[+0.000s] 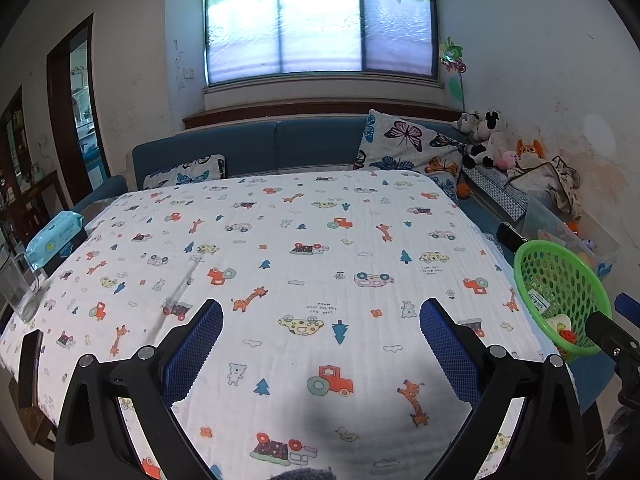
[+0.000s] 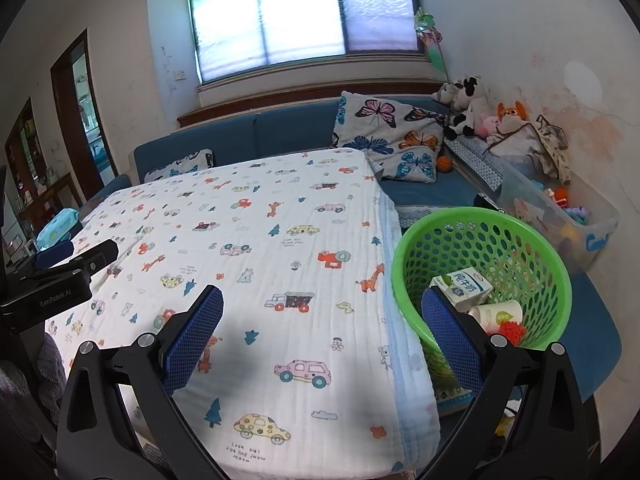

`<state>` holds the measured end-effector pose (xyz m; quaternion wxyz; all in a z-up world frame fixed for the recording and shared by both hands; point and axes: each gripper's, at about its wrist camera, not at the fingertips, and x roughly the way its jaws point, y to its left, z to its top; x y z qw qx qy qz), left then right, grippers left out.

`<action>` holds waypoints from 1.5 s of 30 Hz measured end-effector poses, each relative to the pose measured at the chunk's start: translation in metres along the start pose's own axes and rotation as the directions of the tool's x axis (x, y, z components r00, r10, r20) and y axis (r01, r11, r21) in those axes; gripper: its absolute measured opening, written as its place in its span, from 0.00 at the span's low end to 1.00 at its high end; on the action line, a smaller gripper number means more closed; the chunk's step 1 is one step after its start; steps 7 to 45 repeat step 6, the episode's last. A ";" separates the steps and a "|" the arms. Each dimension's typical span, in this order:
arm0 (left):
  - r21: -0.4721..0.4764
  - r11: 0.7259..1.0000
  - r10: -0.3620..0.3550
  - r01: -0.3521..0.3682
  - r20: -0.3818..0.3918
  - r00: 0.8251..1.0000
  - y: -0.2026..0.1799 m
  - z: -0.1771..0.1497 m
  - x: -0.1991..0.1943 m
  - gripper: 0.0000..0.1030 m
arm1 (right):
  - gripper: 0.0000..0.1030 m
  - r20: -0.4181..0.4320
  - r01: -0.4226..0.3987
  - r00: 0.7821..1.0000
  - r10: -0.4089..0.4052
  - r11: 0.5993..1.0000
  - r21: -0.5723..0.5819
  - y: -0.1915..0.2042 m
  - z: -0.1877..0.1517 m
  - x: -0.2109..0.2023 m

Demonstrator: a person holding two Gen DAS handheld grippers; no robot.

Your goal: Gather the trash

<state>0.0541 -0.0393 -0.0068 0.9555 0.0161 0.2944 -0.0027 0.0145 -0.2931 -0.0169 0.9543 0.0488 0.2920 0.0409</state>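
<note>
Table [image 1: 320, 240] w/ a cartoon-print cloth fills both views; no loose trash shows on it. Left gripper [image 1: 320, 344] hangs over the near middle, jaws spread wide, nothing between them. Right gripper [image 2: 322, 334] sits at the table's right edge, also wide open and holding nothing; its right finger overlaps the basket [image 2: 520, 240] rim in view.

Basket is off the table's right side, so right hand is much nearer; from the left gripper it's far right. Inside: milk carton [image 2: 464, 288] lying tilted, small cup [image 2: 498, 314] on its side, red scrap [image 2: 512, 332]. Task looks about done, I'd say.

Further left: glass [image 1: 18, 288], wipes pack [image 1: 56, 236], dark flat thing [image 1: 30, 360] at the edge, maybe a phone, can't tell. Basket bottom is hidden behind the finger. Sofa [image 1: 248, 148] beyond.
</note>
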 end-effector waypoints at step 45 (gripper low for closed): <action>-0.001 1.000 0.006 -0.006 -0.003 1.000 0.000 -0.001 0.001 0.93 | 0.96 -0.001 -0.004 1.000 0.004 1.000 -0.002 0.001 -0.001 0.001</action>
